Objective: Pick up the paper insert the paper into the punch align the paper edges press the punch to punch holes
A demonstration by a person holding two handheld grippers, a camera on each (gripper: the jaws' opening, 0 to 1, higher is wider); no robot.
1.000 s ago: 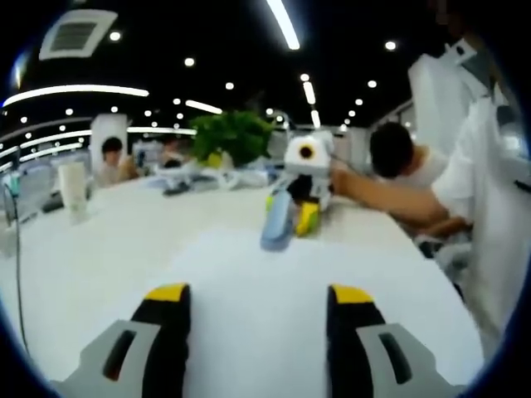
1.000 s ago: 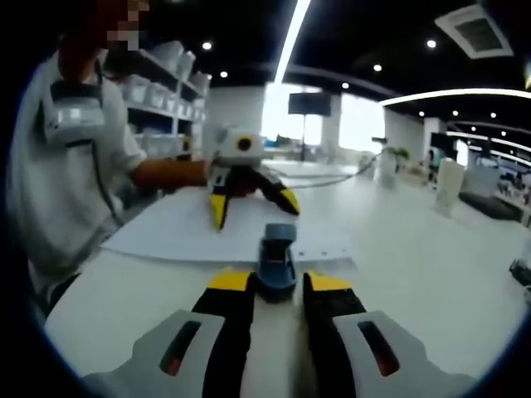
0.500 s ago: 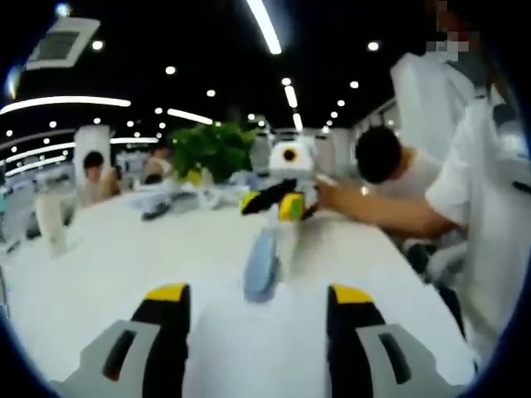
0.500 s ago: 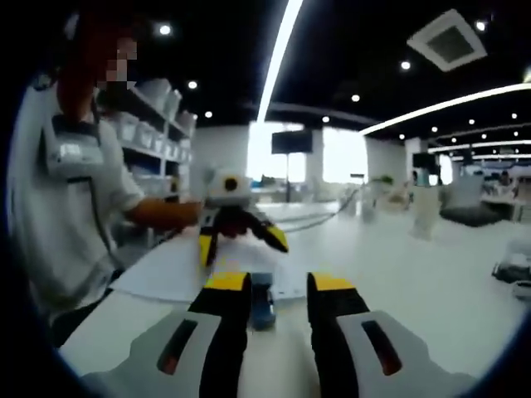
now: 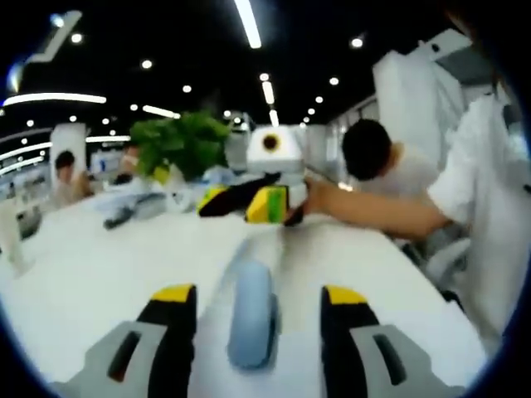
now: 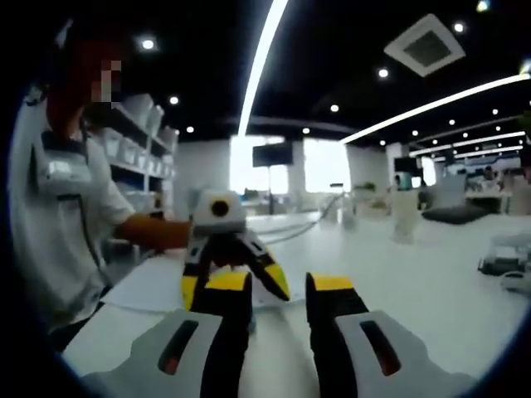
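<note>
Paper (image 6: 162, 286) lies on white table (image 6: 431, 274) in bright office.

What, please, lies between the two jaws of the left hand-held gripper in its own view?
In the left gripper view, the blue hole punch lies on the white paper, in the gap between the open jaws of the left hand-held gripper, touching neither.

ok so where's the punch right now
In the left gripper view the blue punch sits on the white table, low in the centre between the left tongs' open jaws, with the right tongs beyond it.
</note>
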